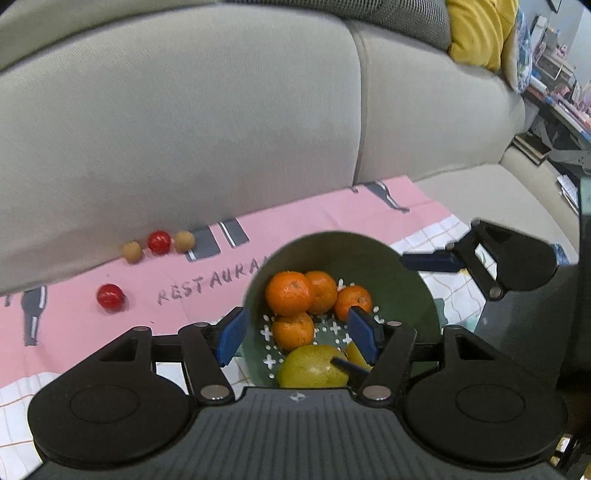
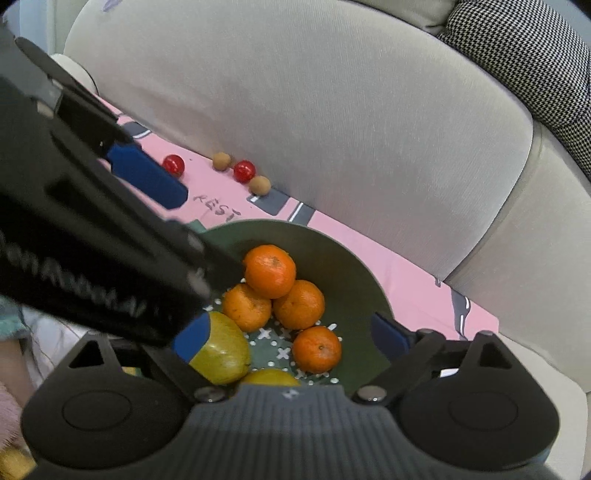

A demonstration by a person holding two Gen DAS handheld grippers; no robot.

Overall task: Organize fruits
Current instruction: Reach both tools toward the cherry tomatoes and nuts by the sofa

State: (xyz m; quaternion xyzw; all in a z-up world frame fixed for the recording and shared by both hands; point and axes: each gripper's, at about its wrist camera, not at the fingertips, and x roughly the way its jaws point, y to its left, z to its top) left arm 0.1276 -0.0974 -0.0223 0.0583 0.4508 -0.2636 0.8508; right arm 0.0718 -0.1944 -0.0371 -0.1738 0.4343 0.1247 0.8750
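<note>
A green perforated bowl (image 1: 369,254) sits on a pink cloth on the sofa seat and holds several oranges (image 1: 290,293) and a yellow-green pear (image 1: 312,367). The bowl shows in the right wrist view (image 2: 343,266) with the oranges (image 2: 270,271) and the pear (image 2: 221,350). My left gripper (image 1: 297,334) is open and empty, just above the bowl's near side. My right gripper (image 2: 291,338) is open and empty over the bowl; its left finger is hidden behind the left gripper's body. Two red fruits (image 1: 110,296) (image 1: 159,242) and two small brown ones (image 1: 132,252) (image 1: 184,241) lie on the cloth.
The pink cloth (image 1: 332,214) lies against the grey sofa backrest (image 1: 184,129). A white checked cloth (image 1: 443,236) lies under the bowl's right side. A yellow cushion (image 1: 480,29) and a houndstooth cushion (image 2: 535,55) sit on the sofa back. Cluttered shelves (image 1: 554,92) stand at far right.
</note>
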